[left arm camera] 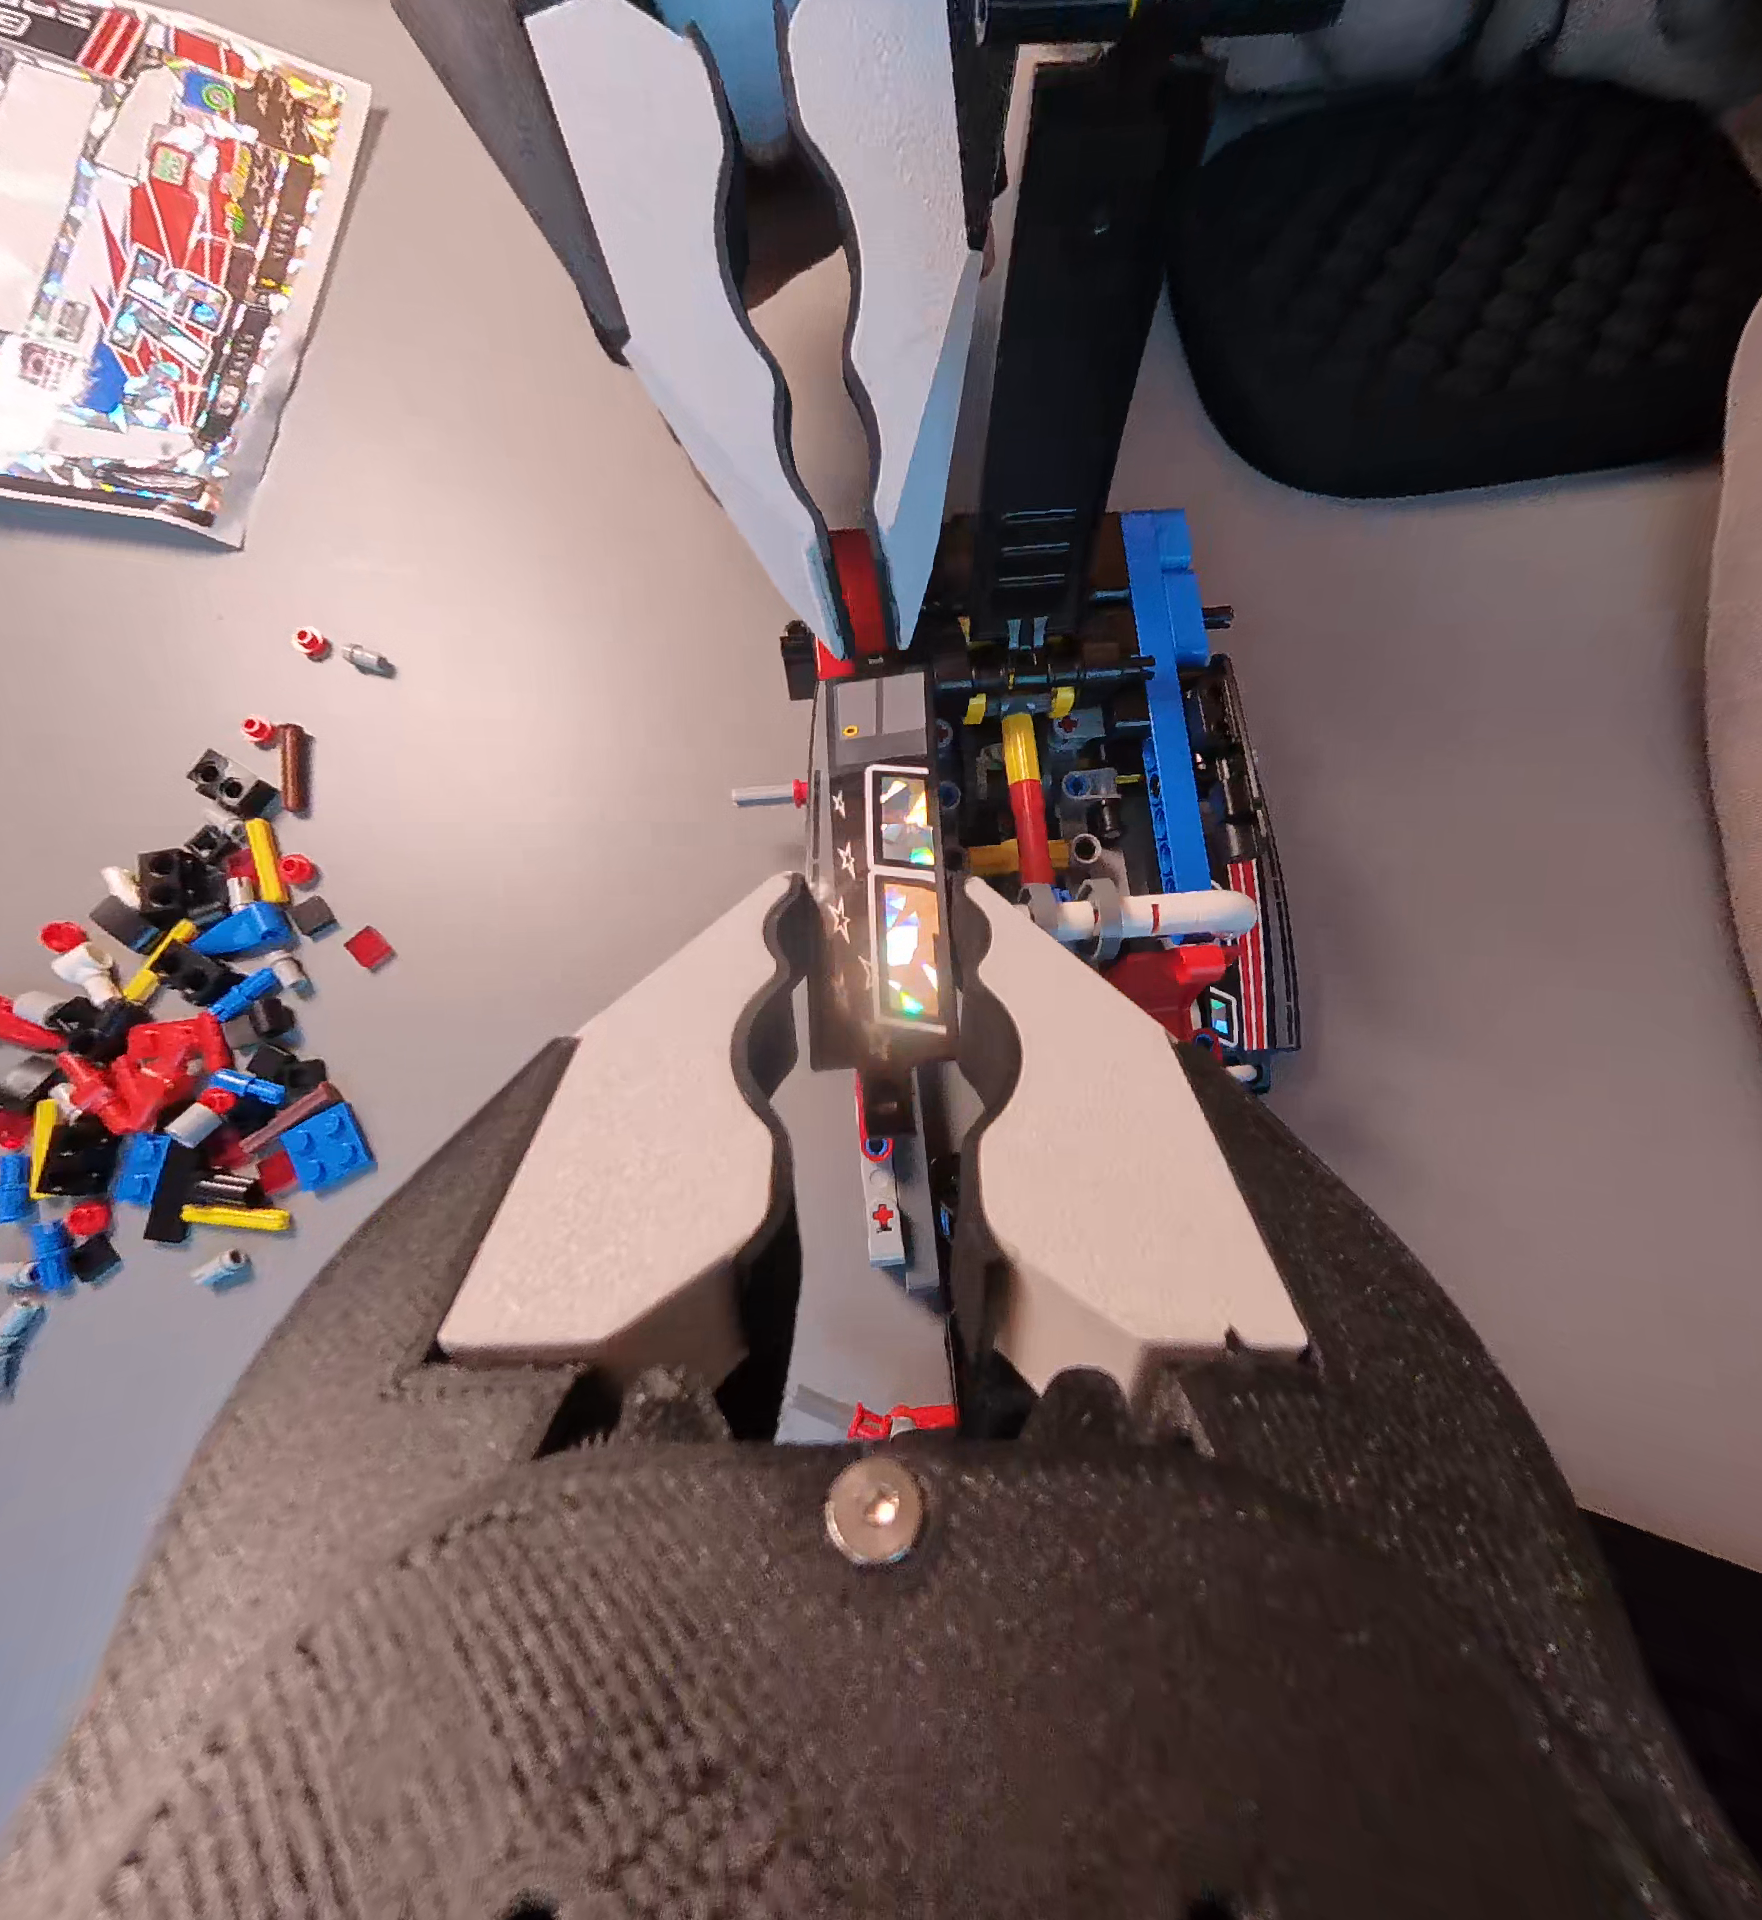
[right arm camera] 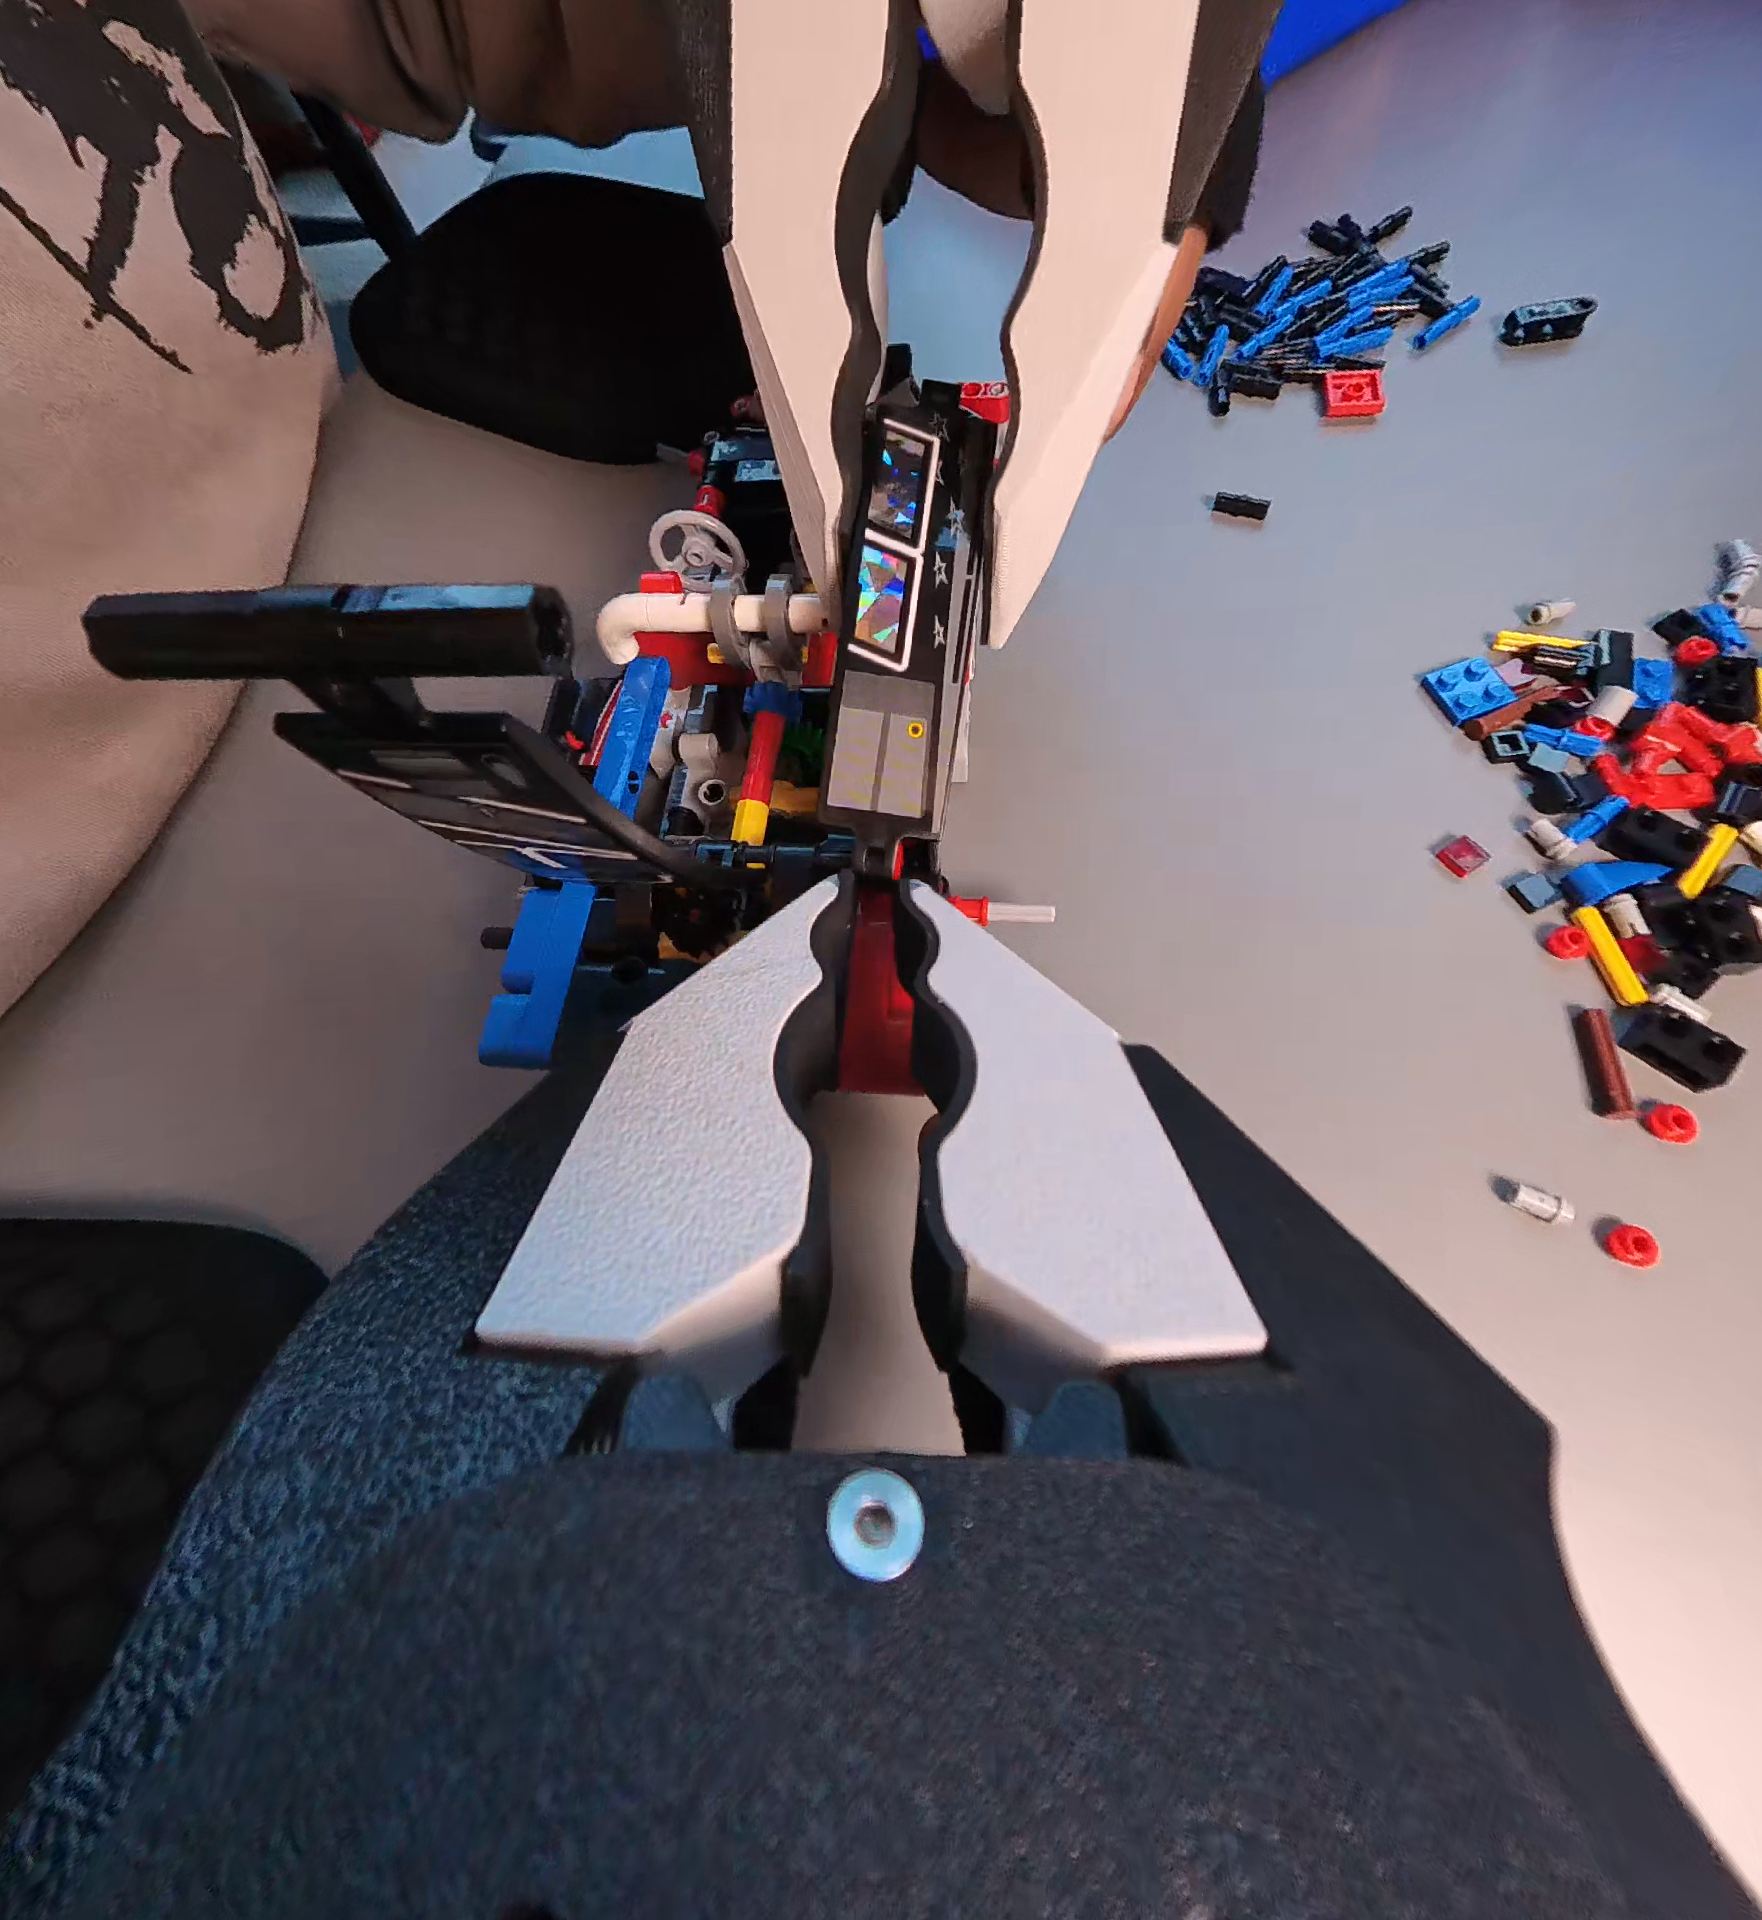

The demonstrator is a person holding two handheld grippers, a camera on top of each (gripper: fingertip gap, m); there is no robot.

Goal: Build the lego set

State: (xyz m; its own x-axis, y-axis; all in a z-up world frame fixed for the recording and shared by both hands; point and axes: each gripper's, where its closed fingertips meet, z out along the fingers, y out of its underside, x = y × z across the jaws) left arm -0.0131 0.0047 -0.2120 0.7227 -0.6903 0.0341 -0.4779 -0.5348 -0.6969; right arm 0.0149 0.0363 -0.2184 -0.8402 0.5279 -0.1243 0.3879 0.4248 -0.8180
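Note:
A partly built lego vehicle (left arm camera: 1074, 821) in blue, black, red and yellow stands at the table's edge; it also shows in the right wrist view (right arm camera: 711, 748). My left gripper (left arm camera: 882, 899) is shut on the vehicle's black side panel (left arm camera: 903, 935) with shiny stickers. In the right wrist view the left gripper (right arm camera: 913, 623) comes from above onto that panel (right arm camera: 882, 758). My right gripper (right arm camera: 877, 888) is shut on a dark red piece (right arm camera: 866, 997) at the panel's other end. In the left wrist view the right gripper (left arm camera: 856, 623) holds that red piece (left arm camera: 853, 587). The two grippers face each other.
A pile of loose pieces (left arm camera: 160, 1039) lies on the grey table (left arm camera: 544, 623), also seen in the right wrist view (right arm camera: 1687, 790). A sticker sheet (left arm camera: 108, 260) lies at the far left. Blue and black pins (right arm camera: 1313, 312) lie farther off. A black chair (left arm camera: 1459, 281) and a person's clothing (right arm camera: 77, 416) are beside the edge. Spacing between my two grippers at the tips: around 5 centimetres.

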